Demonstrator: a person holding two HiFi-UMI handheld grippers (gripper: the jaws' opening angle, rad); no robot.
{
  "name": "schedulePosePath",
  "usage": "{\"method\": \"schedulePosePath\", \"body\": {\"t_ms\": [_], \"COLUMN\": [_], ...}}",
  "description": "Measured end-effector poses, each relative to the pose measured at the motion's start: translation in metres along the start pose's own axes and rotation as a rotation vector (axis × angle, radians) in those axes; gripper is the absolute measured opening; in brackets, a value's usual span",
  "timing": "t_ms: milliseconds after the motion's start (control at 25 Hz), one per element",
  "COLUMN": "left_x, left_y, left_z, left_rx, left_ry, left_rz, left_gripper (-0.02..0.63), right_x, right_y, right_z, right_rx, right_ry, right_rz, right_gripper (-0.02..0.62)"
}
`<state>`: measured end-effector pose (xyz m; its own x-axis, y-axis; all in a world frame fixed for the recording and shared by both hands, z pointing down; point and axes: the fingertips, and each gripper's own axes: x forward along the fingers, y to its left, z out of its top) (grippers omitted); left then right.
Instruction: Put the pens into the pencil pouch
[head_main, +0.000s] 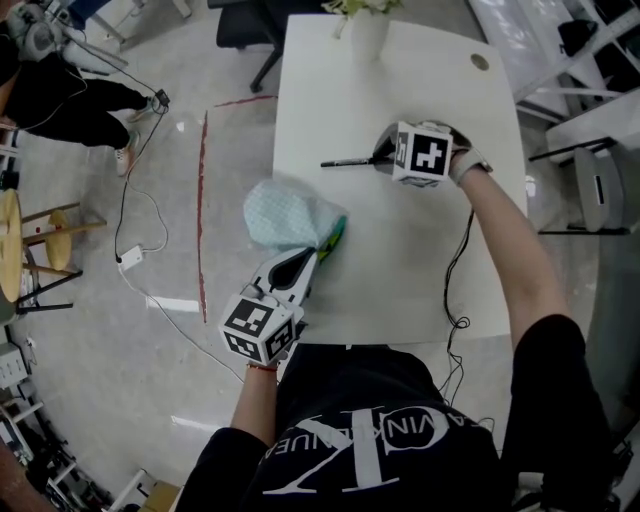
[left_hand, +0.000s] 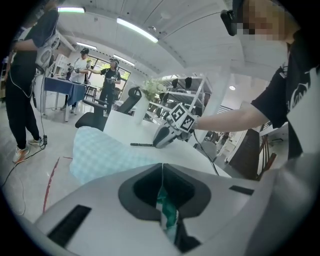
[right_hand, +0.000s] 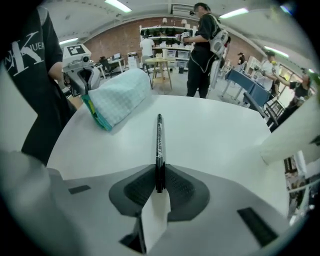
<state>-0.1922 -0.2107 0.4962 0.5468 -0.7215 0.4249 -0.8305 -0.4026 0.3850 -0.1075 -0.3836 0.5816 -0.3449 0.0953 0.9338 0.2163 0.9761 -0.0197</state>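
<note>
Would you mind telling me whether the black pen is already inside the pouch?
No, the pen is outside the pouch, clamped by the right gripper.

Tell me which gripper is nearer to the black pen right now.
Right. The right gripper is on the black pen, its jaws closed around one end. The left gripper is across the table, clamped on the green edge of the pencil pouch.
</note>
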Motion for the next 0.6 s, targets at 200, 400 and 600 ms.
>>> {"method": "schedulePosePath", "body": {"t_ms": [200,400,600], "left_x": [0.005,0.014,0.027], "left_y": [0.000,-0.004,-0.016], "left_z": [0.004,0.007,0.009], "left_rx": [-0.006,-0.021,-0.044], "left_ry": [-0.016,-0.035,-0.050], "left_rz": [0.009,0.009,0.011], "left_gripper": [0.011,0.009,0.009], "right_x": [-0.011,-0.031,-0.047], "right_y": [0.015,0.061,0.123], "right_z": [-0.010,-0.030,-0.040], "right_rx": [0.211,0.346,0.361], "right_ry": [-0.107,-0.180,-0.218], "right_rz": [-0.067,-0.084,-0.043], "right_gripper": [0.069,0.069,0.071]}}
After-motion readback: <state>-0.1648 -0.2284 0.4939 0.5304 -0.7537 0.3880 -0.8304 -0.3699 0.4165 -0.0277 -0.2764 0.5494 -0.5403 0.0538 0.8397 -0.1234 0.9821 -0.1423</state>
